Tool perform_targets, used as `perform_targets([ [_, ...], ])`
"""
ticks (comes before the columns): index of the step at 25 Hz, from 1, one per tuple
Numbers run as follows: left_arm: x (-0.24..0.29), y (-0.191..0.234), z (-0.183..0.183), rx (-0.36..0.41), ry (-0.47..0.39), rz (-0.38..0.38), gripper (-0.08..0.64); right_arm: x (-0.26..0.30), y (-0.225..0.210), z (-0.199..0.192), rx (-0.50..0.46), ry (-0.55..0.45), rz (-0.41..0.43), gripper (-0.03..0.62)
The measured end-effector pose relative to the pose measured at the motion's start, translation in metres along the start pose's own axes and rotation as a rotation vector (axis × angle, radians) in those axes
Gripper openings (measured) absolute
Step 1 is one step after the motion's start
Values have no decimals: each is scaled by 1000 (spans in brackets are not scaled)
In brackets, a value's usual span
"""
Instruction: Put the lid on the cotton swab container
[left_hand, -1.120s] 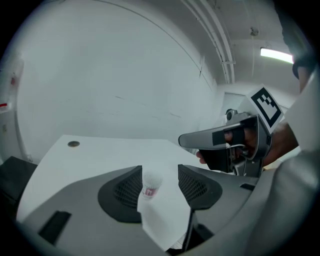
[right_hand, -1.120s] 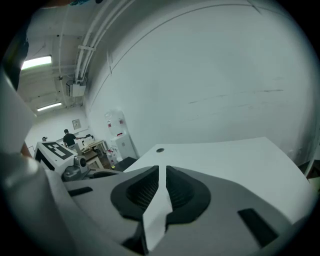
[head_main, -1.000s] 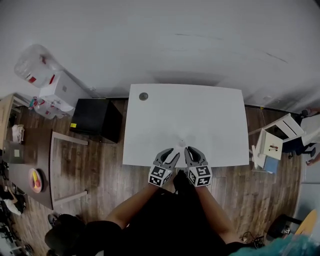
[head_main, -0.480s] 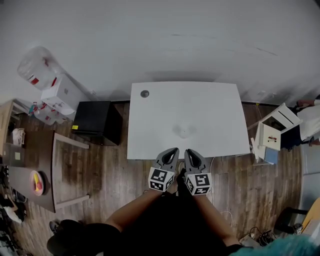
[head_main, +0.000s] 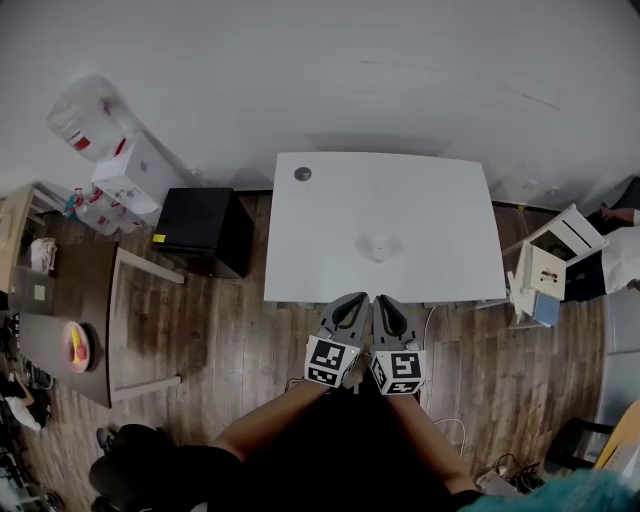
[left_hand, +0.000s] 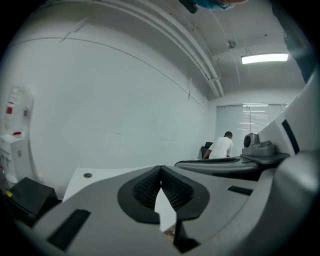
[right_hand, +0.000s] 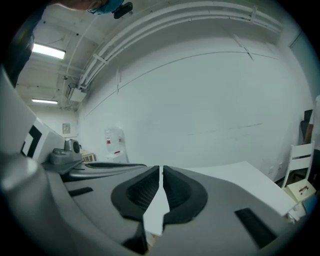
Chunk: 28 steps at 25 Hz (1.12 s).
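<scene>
While left tongs (head_main: 351, 300) and right tongs (head_main: 384, 302) hang closed, empty | at table (head_main: 440, 195) near edge | container (head_main: 380, 247) mid-table

Your right tongs (right_hand: 160, 172) fill the lower half of the view. Their jaws are drawn together to a thin slit, and nothing sits between them. Past the tips, the white bench (right_hand: 240, 175) runs out toward 4 o'clock. At 8 o'clock the left tongs (right_hand: 107, 166) lie just beside yours, seen side on. Behind everything is a white wall (right_hand: 200, 95), and a white unit with red marks (right_hand: 114, 142) stands against it toward 9 o'clock. A white chair (right_hand: 301, 167) sits at the 4 o'clock edge. 2 ceiling lights (right_hand: 49, 50) glow at 10 o'clock.
</scene>
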<state>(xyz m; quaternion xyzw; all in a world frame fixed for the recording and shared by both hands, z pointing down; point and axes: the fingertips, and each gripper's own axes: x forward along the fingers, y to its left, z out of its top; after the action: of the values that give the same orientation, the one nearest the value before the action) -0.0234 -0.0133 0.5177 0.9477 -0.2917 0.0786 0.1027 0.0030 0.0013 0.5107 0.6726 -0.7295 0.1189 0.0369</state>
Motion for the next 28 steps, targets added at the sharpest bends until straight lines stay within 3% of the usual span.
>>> perform_targets([
  [7, -1, -3, 7, 10, -9, 46, 12, -6, -8, 15, -26, -16, -4, 40],
  [19, 9, -7, 19, 51, -18, 52, 12, -3, -16, 21, -37, -36, -12, 35],
  [28, 1, -1, 17, 29, -22, 48, 12, -3, -4, 21, -41, -36, -4, 31],
])
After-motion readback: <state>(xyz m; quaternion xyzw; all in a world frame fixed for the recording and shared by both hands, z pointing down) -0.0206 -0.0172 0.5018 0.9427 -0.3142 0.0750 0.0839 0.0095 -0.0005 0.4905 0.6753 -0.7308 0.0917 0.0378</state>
